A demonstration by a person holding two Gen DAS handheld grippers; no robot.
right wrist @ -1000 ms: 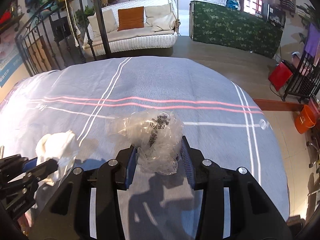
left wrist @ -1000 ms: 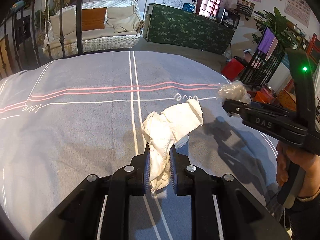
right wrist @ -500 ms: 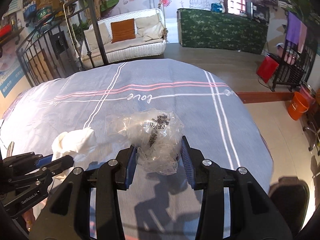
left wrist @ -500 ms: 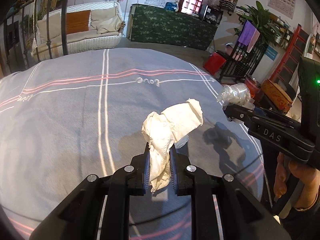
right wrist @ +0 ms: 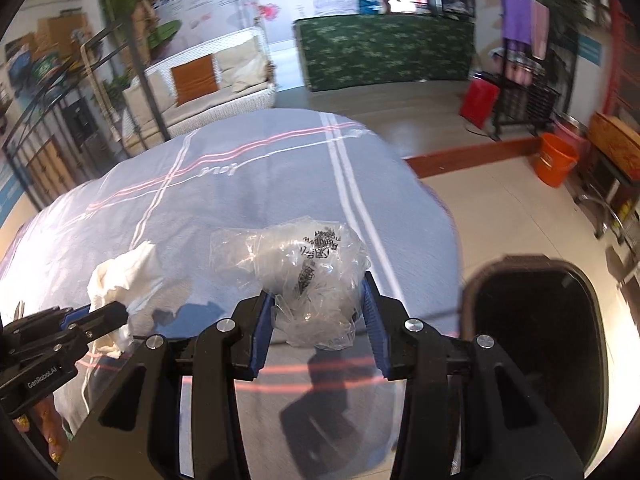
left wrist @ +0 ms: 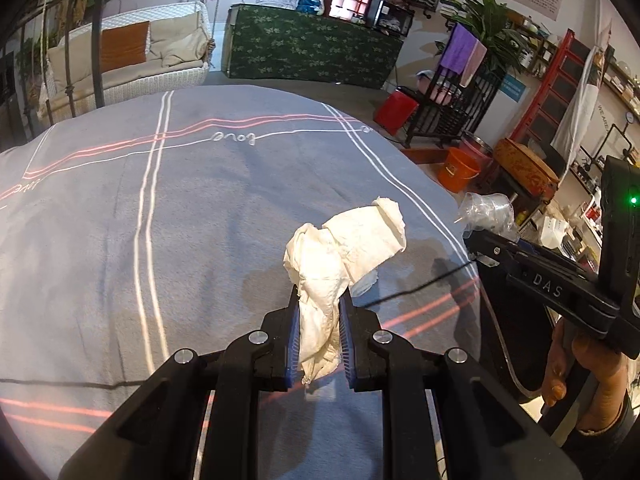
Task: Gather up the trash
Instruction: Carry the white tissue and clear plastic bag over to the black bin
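Note:
My left gripper [left wrist: 320, 304] is shut on a crumpled white tissue [left wrist: 344, 248] and holds it above the grey bedspread [left wrist: 160, 220]. My right gripper [right wrist: 316, 312] is shut on a crumpled clear plastic wrapper [right wrist: 304, 264] with black print, near the bed's right edge. The wrapper also shows in the left wrist view [left wrist: 486, 210], at the tip of the right gripper. The tissue also shows in the right wrist view [right wrist: 124, 276], at lower left. A dark open bin [right wrist: 536, 328] stands on the floor just right of the bed, right of my right gripper.
The bedspread has white and pink stripes. A thin black cable [left wrist: 420, 286] lies over the bed's right edge. An orange bucket [right wrist: 554, 158], a red stool [right wrist: 478, 98] and a black rack [left wrist: 452, 108] stand on the floor beyond. A white wicker sofa [left wrist: 132, 60] is at the back.
Both grippers have swung to the right over the bed, still holding the tissue and the wrapper. The bed's right edge and the dark bin have come into the right wrist view.

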